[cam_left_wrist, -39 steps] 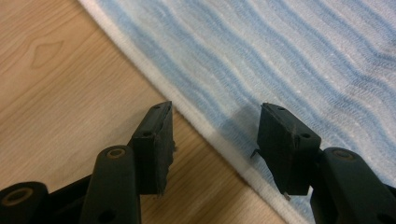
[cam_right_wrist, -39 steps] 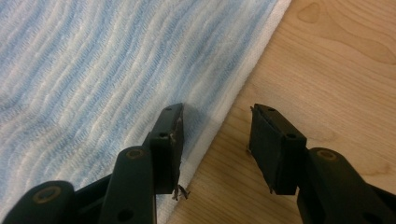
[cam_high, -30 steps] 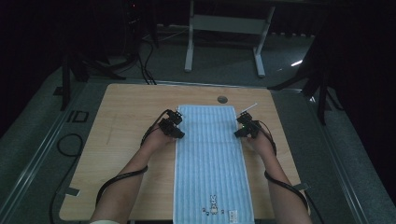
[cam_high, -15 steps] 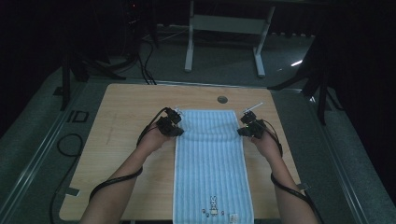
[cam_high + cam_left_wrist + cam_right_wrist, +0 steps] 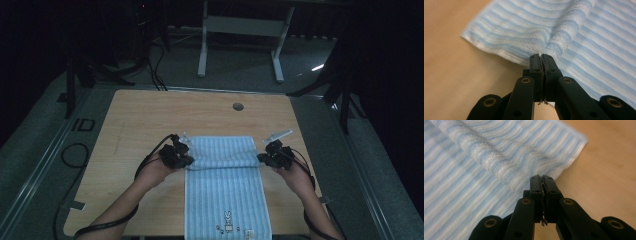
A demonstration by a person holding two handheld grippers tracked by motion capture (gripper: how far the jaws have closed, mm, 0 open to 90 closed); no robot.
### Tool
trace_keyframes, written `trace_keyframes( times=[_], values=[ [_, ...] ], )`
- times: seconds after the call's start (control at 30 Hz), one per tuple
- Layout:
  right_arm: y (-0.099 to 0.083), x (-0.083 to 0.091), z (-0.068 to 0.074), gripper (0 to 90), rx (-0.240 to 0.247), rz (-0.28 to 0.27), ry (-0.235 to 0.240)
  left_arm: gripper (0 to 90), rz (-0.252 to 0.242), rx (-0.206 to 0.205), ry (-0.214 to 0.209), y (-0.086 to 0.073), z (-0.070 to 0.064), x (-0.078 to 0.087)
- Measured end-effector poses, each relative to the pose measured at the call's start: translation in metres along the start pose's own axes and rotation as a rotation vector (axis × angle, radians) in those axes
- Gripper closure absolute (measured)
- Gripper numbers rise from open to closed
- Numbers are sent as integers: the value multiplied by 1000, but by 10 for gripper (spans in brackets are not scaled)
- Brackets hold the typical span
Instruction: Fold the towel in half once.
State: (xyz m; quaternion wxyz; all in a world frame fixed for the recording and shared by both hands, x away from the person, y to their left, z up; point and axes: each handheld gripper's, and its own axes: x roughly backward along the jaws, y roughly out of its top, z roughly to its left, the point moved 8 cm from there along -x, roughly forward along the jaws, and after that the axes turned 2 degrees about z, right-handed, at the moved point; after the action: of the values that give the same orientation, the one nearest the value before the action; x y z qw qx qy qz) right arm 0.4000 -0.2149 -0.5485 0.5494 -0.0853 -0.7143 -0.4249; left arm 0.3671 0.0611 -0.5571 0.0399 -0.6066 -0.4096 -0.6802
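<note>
A: High view: the towel (image 5: pixel 227 190) lies along the worktop (image 5: pixel 150 115), far end doubled toward the person, left tool (image 5: pixel 181 156) and right tool (image 5: pixel 265 159) at its fold.

B: Left gripper view: clamped on towel edge. Right gripper view: same. Folding in hand; next, carry the edge nearer evenly, I'd judge.
</note>
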Motion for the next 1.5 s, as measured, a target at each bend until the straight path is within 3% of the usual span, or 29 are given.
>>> trace_keyframes(
  times=[0.03,0.1,0.13,0.2,0.33,0.5,0.67,0.73,0.87,1.07,1.17,1.27,1.5],
  values=[
    [-5,-1,3,872,-5,2,5,864,18,-4,-10,-4,-3,-2],
    [-15,-4,8,819,-10,26,34,825,17,4,18,-8,-4,0],
    [-19,-4,9,762,1,34,24,781,6,5,52,-8,-1,5],
    [-21,0,9,759,3,29,2,778,-20,11,80,-5,3,14],
    [-16,11,10,761,-3,-5,-1,754,-51,22,68,1,3,22],
    [-16,-6,22,766,25,25,20,763,22,-17,19,-1,-11,-8],
    [-25,-30,21,765,26,85,23,763,97,-16,9,-11,-10,-36],
    [-28,-38,20,765,23,106,21,763,96,-10,-3,-13,-8,-42],
    [-24,-41,18,766,14,97,16,763,79,-4,-43,-13,-2,-41],
    [-14,-47,20,765,16,106,18,763,79,-26,12,-14,12,-40],
    [-7,-51,22,765,22,104,13,763,75,-15,-5,-15,20,-39],
    [-1,-55,22,764,12,102,16,762,76,-20,3,-16,28,-38],
    [13,-64,23,761,2,113,17,762,53,17,8,-20,46,-34]
  ],
)
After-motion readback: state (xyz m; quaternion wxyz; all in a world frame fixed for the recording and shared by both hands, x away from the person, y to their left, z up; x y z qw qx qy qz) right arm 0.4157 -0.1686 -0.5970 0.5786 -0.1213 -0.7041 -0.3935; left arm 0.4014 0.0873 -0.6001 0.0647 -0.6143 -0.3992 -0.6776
